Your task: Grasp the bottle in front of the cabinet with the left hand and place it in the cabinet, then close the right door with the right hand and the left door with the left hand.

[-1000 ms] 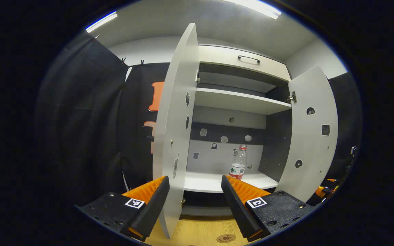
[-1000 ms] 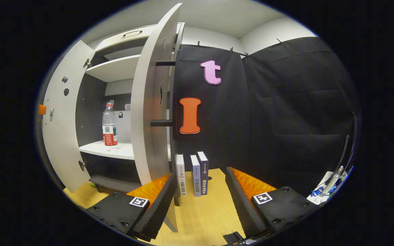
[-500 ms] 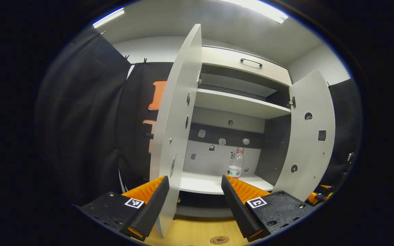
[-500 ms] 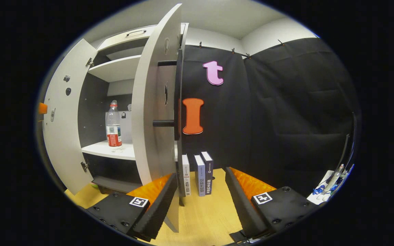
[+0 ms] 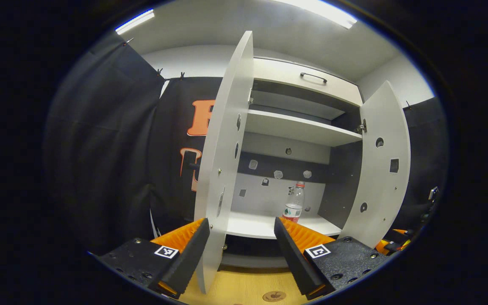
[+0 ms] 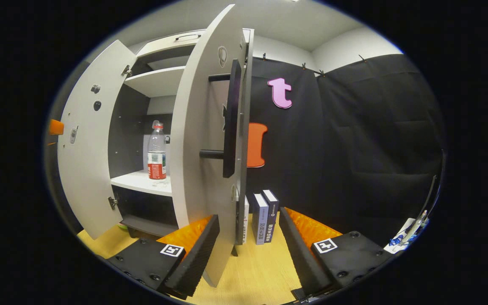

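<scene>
We see a light wooden tabletop (image 6: 265, 271) ringed by black cloth walls (image 6: 367, 140) clipped up along their top edge, with pale painted wall (image 5: 184, 61) and a white ceiling above them. Over that tabletop two long bright strip lights (image 5: 134, 21) glow on the ceiling. At the back of the tabletop, against the black cloth, stand three upright books with grey and dark blue spines (image 6: 264, 218).
</scene>
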A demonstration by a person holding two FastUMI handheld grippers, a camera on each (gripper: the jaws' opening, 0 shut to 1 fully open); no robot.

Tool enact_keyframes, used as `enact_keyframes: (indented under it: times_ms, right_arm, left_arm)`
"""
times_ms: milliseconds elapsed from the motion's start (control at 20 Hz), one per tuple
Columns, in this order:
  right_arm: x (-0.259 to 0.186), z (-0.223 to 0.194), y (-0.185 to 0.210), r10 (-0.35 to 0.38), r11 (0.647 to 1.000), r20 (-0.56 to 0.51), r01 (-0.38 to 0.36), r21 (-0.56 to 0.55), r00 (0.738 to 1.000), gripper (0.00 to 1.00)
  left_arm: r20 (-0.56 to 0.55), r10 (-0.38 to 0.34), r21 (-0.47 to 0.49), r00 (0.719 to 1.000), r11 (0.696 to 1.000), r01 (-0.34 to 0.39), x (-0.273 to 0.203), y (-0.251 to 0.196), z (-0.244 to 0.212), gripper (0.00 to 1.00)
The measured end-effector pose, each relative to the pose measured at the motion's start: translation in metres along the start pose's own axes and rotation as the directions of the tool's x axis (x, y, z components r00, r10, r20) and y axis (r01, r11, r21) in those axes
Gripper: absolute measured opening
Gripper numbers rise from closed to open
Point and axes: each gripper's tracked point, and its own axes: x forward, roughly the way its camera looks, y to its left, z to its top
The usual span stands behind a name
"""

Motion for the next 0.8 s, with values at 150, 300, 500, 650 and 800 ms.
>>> enact_keyframes:
  times_ms: [150, 300, 500, 650, 800]
  right_arm:
    - [0.003, 0.002, 0.019, 0.029, 1.0, 0.009, -0.029, -0.012, 1.0, 0.95]
    - [0.007, 0.002, 0.035, 0.065, 0.998, 0.02, -0.064, -0.016, 0.998, 0.95]
    - [0.015, 0.002, 0.051, 0.101, 0.995, 0.024, -0.102, 0.007, 0.995, 0.95]
    - [0.018, 0.002, 0.063, 0.117, 0.993, 0.03, -0.117, 0.006, 0.993, 0.95]
    - [0.024, 0.001, 0.083, 0.152, 0.988, 0.031, -0.152, -0.005, 0.988, 0.95]
  left_arm:
    - [0.005, 0.003, -0.015, 1.0, 1.0, -0.003, -0.002, 0.002, 0.002, 0.94]
    - [0.013, 0.01, -0.013, 1.0, 1.0, -0.01, -0.007, 0.004, 0.005, 0.97]
    - [0.012, 0.016, -0.031, 1.0, 0.999, -0.015, -0.012, 0.005, 0.005, 0.97]
    - [0.001, 0.025, -0.031, 1.0, 0.999, -0.025, -0.015, 0.009, 0.002, 0.94]
    - [-0.006, 0.038, -0.02, 0.999, 0.999, -0.038, -0.016, 0.018, 0.001, 0.97]
